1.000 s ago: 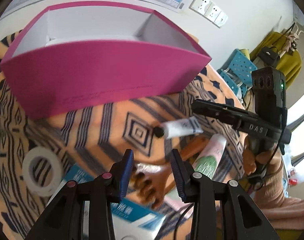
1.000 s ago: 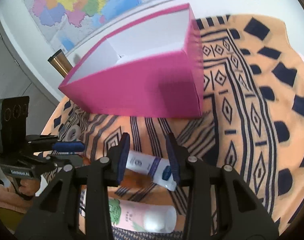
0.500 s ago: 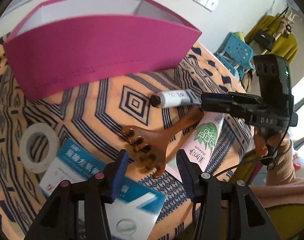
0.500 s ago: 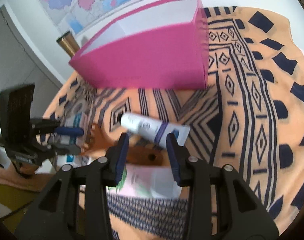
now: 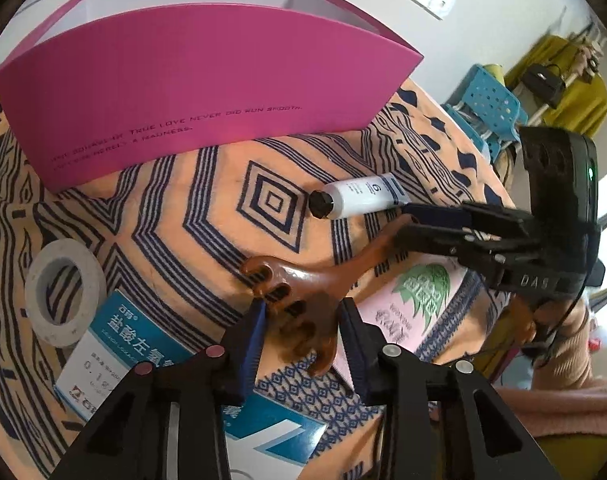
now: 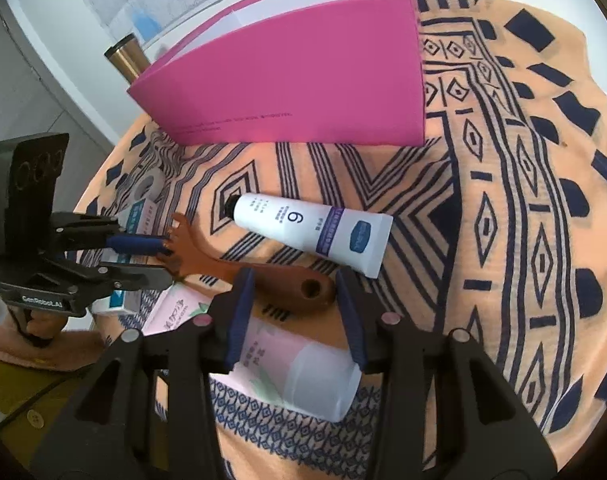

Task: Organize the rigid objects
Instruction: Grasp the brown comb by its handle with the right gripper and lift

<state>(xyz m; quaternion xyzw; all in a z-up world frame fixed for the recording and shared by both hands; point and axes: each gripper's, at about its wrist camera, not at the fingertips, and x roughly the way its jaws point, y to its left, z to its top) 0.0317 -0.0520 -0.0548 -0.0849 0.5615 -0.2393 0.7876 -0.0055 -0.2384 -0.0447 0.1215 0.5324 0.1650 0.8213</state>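
Observation:
A brown wooden hand-shaped scratcher (image 5: 303, 284) lies on the patterned cloth, also in the right wrist view (image 6: 239, 268). My left gripper (image 5: 303, 316) is open, its fingers either side of the scratcher's claw end. My right gripper (image 6: 295, 288) is open around the scratcher's handle end with the hole. A white tube marked 6 (image 6: 311, 228) lies just beyond, also in the left wrist view (image 5: 359, 196). A pink tube (image 6: 295, 376) lies under the right gripper. The open pink box (image 5: 207, 80) stands at the back.
A roll of white tape (image 5: 63, 292) and a blue-and-white carton (image 5: 127, 344) lie at the left. A brass cylinder (image 6: 125, 56) stands behind the box. The table edge is at the right, with a blue chair (image 5: 491, 108) beyond.
Both grippers have come down and closer to the scratcher. The left now straddles its claw end, and the right its handle. Nothing on the cloth has moved.

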